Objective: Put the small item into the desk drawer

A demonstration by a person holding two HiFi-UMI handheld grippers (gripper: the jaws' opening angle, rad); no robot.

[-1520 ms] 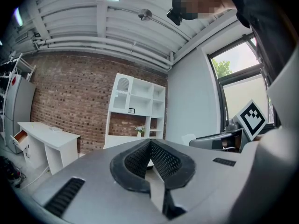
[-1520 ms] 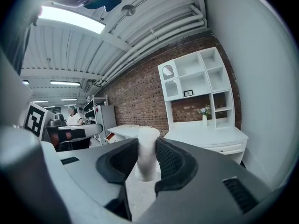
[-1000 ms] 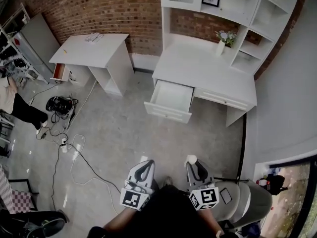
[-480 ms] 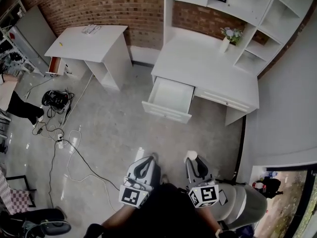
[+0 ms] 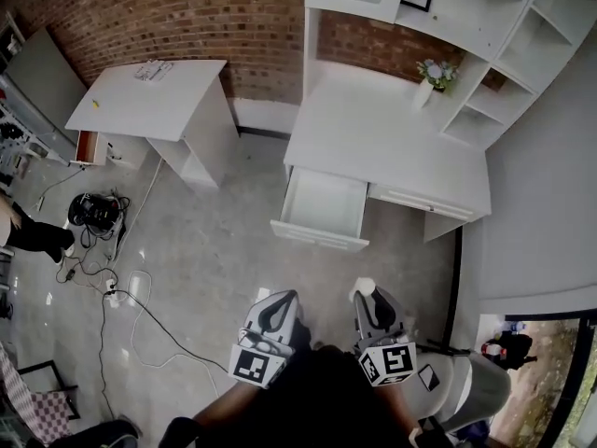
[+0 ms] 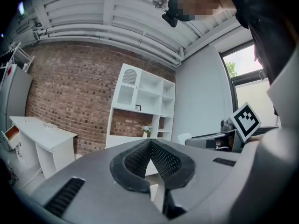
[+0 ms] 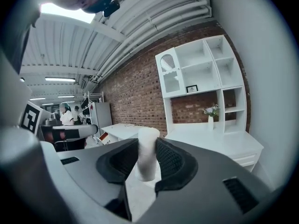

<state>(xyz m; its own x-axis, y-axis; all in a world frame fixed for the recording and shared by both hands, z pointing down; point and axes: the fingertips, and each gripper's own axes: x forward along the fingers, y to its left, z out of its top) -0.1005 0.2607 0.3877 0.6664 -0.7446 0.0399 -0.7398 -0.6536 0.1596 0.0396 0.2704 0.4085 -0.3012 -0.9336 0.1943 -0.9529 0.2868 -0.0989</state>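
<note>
- White, the small item (image 7: 147, 154) stands upright, pinched between the pads of your right claw (image 7: 147, 143), and its top rises clear above them. I judge the hold shallow: a jolt or a tilt of the wrist could let it twist or slide out.
- Your left claw (image 6: 150, 144) is pressed together with nothing in it, level with the right claw and just to its left. It cannot catch a slipping item unless you spread it first.
- The drawer (image 5: 322, 203) stands pulled out of the desk, well ahead of both claws and slightly left of the right claw, with bare floor (image 5: 224, 250) between. The item looks round, so if it drops on that stretch it may roll away.
- The drawer's front panel faces you. Coming in too low could knock the item or the claw against that panel, which could push the drawer shut or dislodge the item.
- Overshooting would put the item on the tabletop (image 5: 382, 133) beyond the drawer instead of inside it. The vase (image 5: 429, 75) stands far beyond the claw, at the right of that tabletop, so I judge it a small risk.
- Cables (image 5: 112, 283) lie on the floor well to the left of the left claw, and drifting that way could snag your feet.
- Letting go high above the drawer may let the item bounce or topple out. I cannot tell how deep the drawer is.
</note>
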